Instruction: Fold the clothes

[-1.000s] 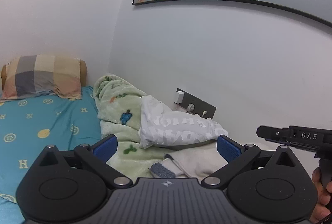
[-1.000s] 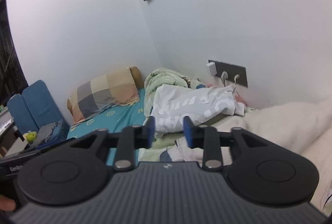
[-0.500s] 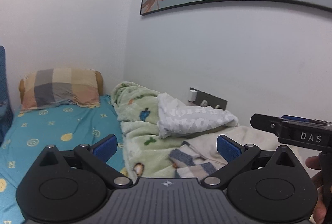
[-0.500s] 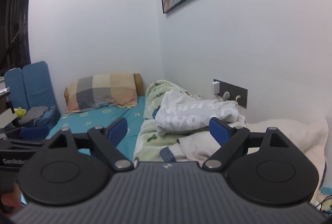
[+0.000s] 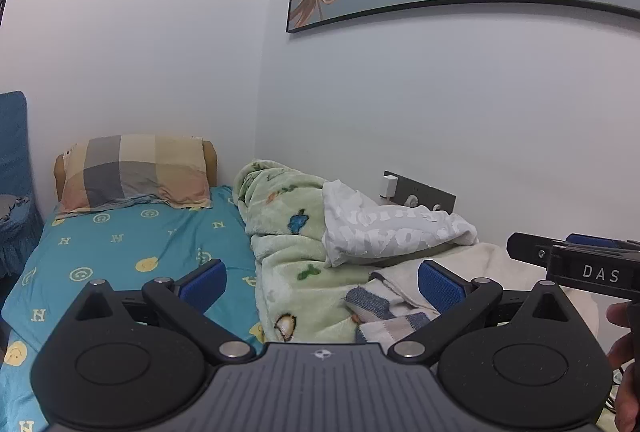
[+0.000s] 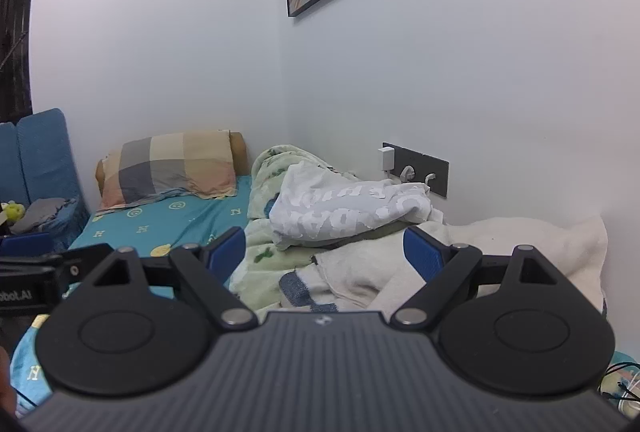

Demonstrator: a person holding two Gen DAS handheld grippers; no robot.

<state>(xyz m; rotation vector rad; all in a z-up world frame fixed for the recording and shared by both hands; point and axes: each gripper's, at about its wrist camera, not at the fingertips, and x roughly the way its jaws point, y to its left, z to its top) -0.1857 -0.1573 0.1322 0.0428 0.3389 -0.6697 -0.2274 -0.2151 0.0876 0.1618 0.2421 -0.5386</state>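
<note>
Since a second ago both views have drawn back from the clothes pile, and the right claw point(image 6: 324, 252), then nearly closed, has just been opening with nothing between its pads. In the left wrist view, the left claw point(image 5: 322, 282) stands wide apart and empty above the bed point(image 5: 120, 244), its blue pads framing the green fleece blanket point(image 5: 288, 232). The white printed shirt point(image 5: 384, 232) lies crumpled on that blanket near the wall, with a cream towel with blue stripes point(image 5: 388, 308) just in front of it; the other claw's black body juts in at the right edge. In the right wrist view, the right claw is spread fully and holds nothing. The shirt point(image 6: 344, 208) rests on the blanket point(image 6: 264, 168), below the wall socket plate point(image 6: 416, 168), and the towel point(image 6: 360, 272) seems to overlap the blanket's edge. A checked pillow point(image 6: 176, 164) sits at the head of the bed.
</note>
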